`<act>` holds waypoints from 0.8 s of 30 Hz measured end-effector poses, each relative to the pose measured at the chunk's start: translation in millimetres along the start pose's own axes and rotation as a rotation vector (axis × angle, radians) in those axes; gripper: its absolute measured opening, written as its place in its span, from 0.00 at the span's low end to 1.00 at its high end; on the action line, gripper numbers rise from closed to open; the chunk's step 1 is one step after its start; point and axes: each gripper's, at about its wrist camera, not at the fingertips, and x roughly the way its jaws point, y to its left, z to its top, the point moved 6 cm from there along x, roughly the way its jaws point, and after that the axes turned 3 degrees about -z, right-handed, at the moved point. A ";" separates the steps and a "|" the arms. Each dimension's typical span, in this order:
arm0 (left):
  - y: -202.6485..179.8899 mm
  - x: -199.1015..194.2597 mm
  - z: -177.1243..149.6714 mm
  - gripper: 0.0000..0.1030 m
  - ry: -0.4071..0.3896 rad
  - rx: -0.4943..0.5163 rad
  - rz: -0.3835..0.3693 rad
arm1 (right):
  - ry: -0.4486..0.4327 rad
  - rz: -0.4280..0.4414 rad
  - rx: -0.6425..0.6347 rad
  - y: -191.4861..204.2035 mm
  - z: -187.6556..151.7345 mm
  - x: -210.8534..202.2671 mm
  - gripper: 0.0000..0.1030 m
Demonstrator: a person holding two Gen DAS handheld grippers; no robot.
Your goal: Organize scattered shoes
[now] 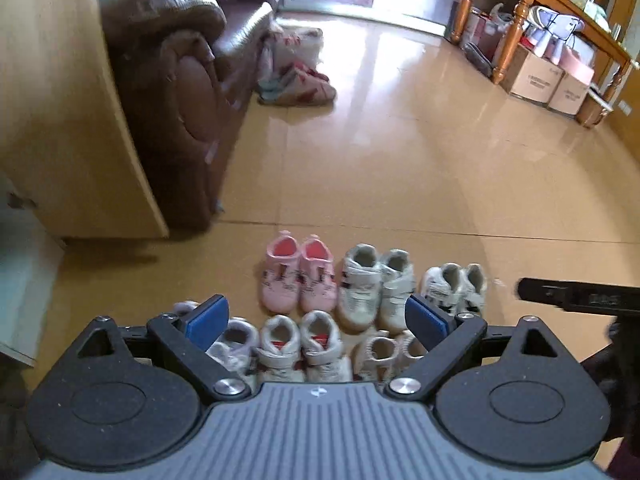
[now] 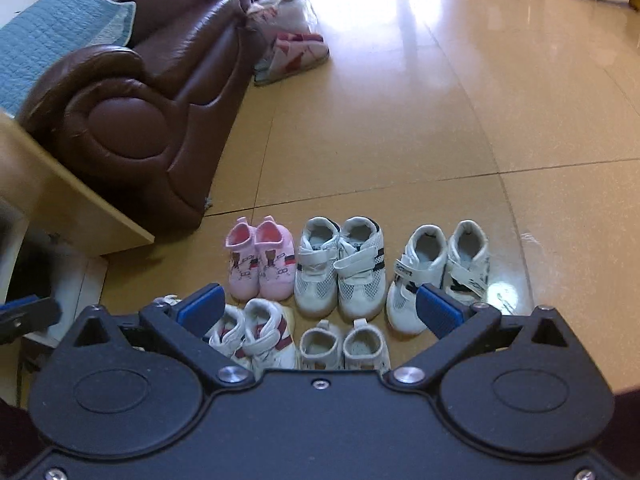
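Both grippers' fingers (image 2: pixel 202 306) apart, empty; paired shoes (image 2: pixel 339 268) rowed, toes toward camera, heels toward sofa (image 2: pixel 132 120).

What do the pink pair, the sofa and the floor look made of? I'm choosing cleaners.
Pink pair: soft knit or canvas fabric, matte, going by the sock-like collar and printed pattern; it could be either. Sofa: brown leather or leatherette, with a glossy sheen and creases. Floor: glazed tan tiles, judging by the sharp window reflections and dark joint lines.
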 end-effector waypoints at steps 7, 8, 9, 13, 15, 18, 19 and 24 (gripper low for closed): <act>-11.3 -14.3 -27.5 0.93 0.029 -0.055 0.004 | -0.003 0.032 0.010 9.1 -38.5 -41.4 1.00; -14.2 -15.9 -30.0 0.93 0.029 -0.045 0.011 | 0.013 0.032 0.001 10.8 -44.8 -43.6 1.00; -17.2 -17.5 -32.5 0.93 0.029 -0.035 0.018 | 0.037 0.037 -0.016 13.6 -52.8 -44.2 1.00; -28.4 -26.4 -39.2 0.93 0.005 0.058 0.115 | 0.060 -0.074 -0.080 17.4 -67.3 -46.0 1.00; -31.1 -29.3 -41.1 0.93 0.002 0.085 0.154 | 0.069 -0.128 -0.113 16.6 -74.0 -46.0 1.00; -31.0 -30.7 -43.2 0.93 0.011 0.065 0.146 | 0.079 -0.147 -0.135 15.6 -80.1 -45.8 1.00; -30.7 -31.2 -43.8 0.93 0.012 0.061 0.149 | 0.082 -0.156 -0.148 16.2 -81.9 -45.4 1.00; -26.7 -30.8 -48.0 0.93 0.026 0.053 0.175 | 0.093 -0.169 -0.177 20.0 -86.1 -43.8 1.00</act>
